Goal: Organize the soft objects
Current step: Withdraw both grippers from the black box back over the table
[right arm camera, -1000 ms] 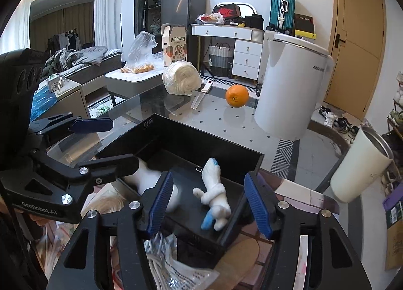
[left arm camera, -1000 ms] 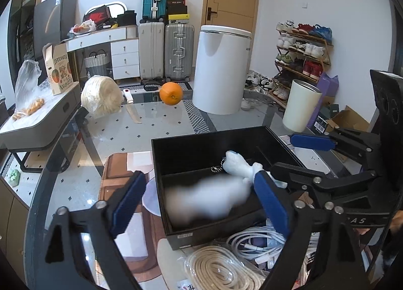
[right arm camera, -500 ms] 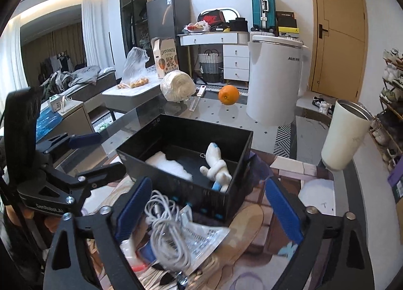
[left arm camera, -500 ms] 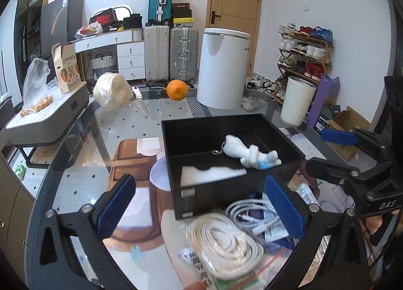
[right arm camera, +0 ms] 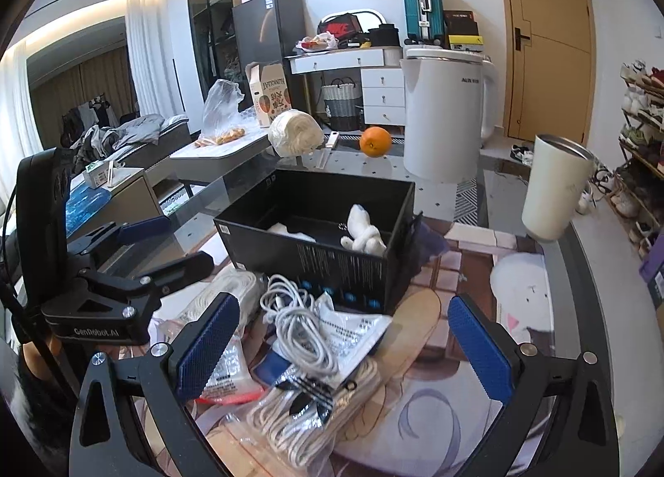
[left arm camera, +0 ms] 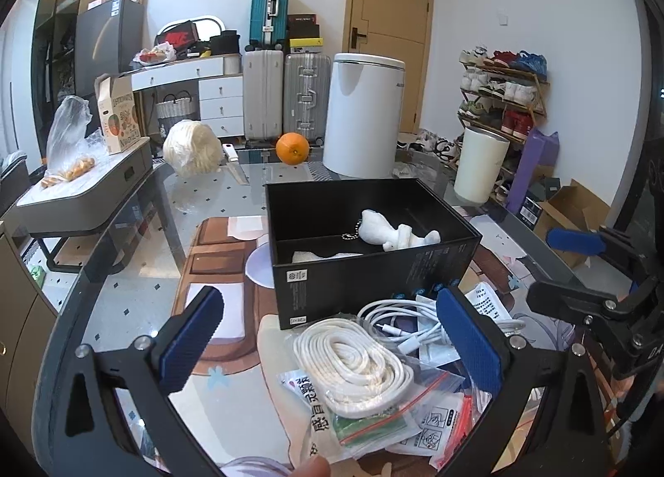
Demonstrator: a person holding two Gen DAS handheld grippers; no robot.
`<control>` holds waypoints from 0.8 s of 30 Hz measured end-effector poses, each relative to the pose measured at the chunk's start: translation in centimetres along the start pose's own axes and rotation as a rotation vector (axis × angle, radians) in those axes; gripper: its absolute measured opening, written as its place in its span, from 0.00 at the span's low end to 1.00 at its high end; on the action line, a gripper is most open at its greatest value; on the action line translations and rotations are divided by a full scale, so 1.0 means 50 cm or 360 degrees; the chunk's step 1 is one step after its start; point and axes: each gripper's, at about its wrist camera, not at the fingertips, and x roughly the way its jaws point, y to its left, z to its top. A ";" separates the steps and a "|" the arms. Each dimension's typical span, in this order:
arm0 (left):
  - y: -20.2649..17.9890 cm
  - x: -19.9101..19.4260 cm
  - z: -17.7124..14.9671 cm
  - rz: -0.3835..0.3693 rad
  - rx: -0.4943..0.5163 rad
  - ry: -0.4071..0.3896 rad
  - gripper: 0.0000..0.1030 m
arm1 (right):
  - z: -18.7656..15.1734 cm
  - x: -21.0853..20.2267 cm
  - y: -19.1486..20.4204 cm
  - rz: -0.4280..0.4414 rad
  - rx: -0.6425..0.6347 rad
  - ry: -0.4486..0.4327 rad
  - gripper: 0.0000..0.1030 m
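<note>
I see a glass table (left arm camera: 124,253) carrying everything, with a patterned mat (right arm camera: 469,269) over its near half. At the far edge stand a white bin (left arm camera: 361,116), a wrapped cabbage (left arm camera: 191,148), a knife (left arm camera: 235,169) and an orange (left arm camera: 292,148); a cream tumbler (right arm camera: 554,186) stands near the right edge.

The black box (left arm camera: 373,273) sits on the mat at the middle of the table, open on top. In it lies the plush toy (left arm camera: 392,233), on its side against the right half of the floor. Its long axis runs roughly along the box's long side, with the ball-chain end toward the middle and the legs toward the right wall. A second white soft thing (left arm camera: 319,256) lies flat in the near left corner of the box; I cannot tell its shape.

Just in front of the box is a pile: a coiled white rope (left arm camera: 352,361), a tangle of white cable (left arm camera: 408,323) and some plastic bags (left arm camera: 419,423).

My left gripper (left arm camera: 330,336) hangs over that pile with its jaws spread wide, holding nothing. My right gripper (right arm camera: 342,348) is likewise spread wide and empty, above the cable and bags. Each one shows at the side of the other's view.

Beyond the table, suitcases (left arm camera: 286,99), drawers (left arm camera: 207,95), a door (left arm camera: 390,20) and a shoe rack (left arm camera: 502,95) line the room.
</note>
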 end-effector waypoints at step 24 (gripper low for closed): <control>0.012 -0.024 -0.063 -0.0038 -0.0007 0.0062 1.00 | -0.080 0.004 0.008 -0.0050 0.0086 0.0186 0.99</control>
